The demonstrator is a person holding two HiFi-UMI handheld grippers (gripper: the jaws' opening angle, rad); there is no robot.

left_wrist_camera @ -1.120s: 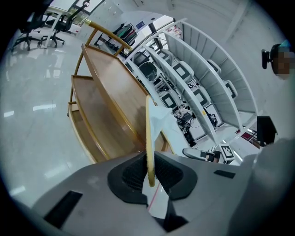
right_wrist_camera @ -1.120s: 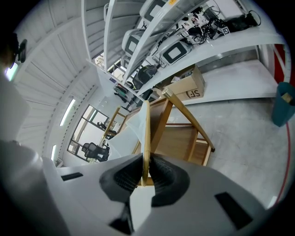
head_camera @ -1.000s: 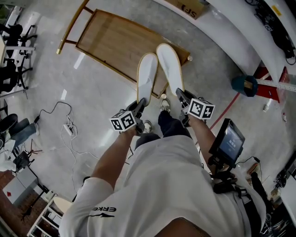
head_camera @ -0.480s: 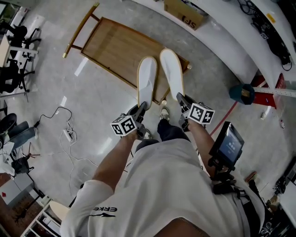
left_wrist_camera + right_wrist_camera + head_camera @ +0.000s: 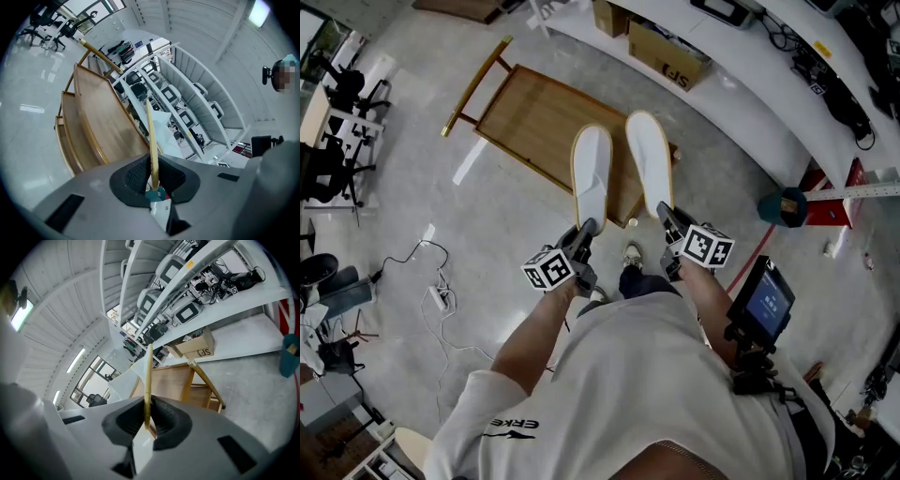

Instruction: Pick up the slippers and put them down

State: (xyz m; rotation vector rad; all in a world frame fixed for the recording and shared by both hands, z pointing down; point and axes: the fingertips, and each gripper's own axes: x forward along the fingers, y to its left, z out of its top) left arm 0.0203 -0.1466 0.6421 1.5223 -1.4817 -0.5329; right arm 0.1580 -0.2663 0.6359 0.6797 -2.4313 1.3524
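Left tongs (image 5: 586,228) grip the left slipper (image 5: 591,173), right tongs (image 5: 664,214) the right slipper (image 5: 648,159), held up; next, lower them gently.

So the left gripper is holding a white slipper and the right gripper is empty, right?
Not quite. The right gripper is not empty: its pads are shut on the thin edge of a second white slipper, as the right gripper view shows. The left gripper does hold a white slipper.

Left slipper (image 5: 591,173) beside right slipper (image 5: 649,164), both over wooden rack (image 5: 534,122); cardboard box (image 5: 667,56) beyond
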